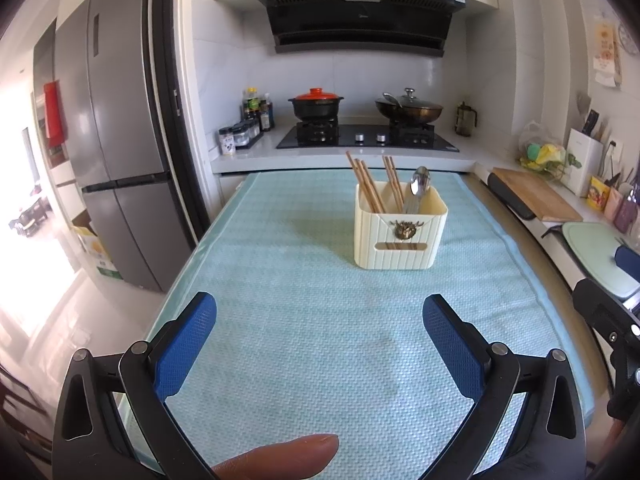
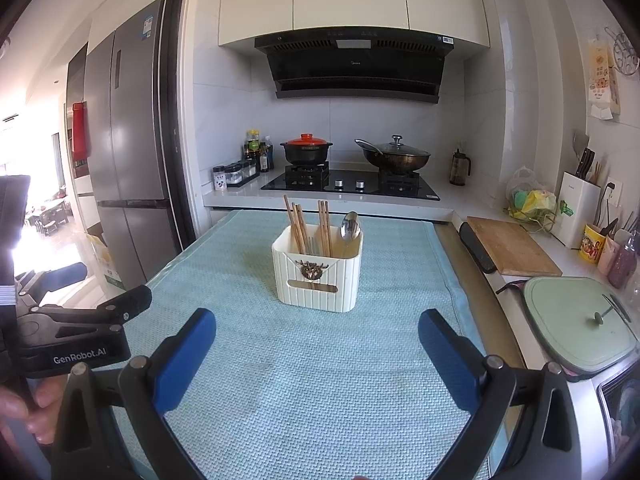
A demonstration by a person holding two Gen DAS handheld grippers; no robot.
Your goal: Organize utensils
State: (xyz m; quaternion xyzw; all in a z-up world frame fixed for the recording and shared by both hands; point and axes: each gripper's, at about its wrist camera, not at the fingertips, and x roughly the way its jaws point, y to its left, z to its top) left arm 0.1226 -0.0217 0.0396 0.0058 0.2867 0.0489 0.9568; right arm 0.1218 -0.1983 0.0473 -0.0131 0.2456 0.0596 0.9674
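Seeing holder (image 1: 400, 236): my 12 o'clock, cream ribbed plastic, wooden chopsticks (image 1: 366, 186), steel spoon (image 1: 420, 184).
Hand-held grippers: left hand-held gripper (image 1: 320, 336), right hand-held gripper (image 2: 318, 344) both spread wide, holding nothing.

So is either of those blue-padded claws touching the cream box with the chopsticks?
Apart. Each wrist view shows bare mat between the open jaws and the utensil holder: the left gripper and the right gripper both sit well short of it.

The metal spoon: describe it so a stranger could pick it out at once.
Start at the light blue mat covering the table, where a cream ribbed utensil holder stands. The metal spoon stands bowl-up at its right end. It is the only shiny silver piece; its neighbours are brown wooden chopsticks.
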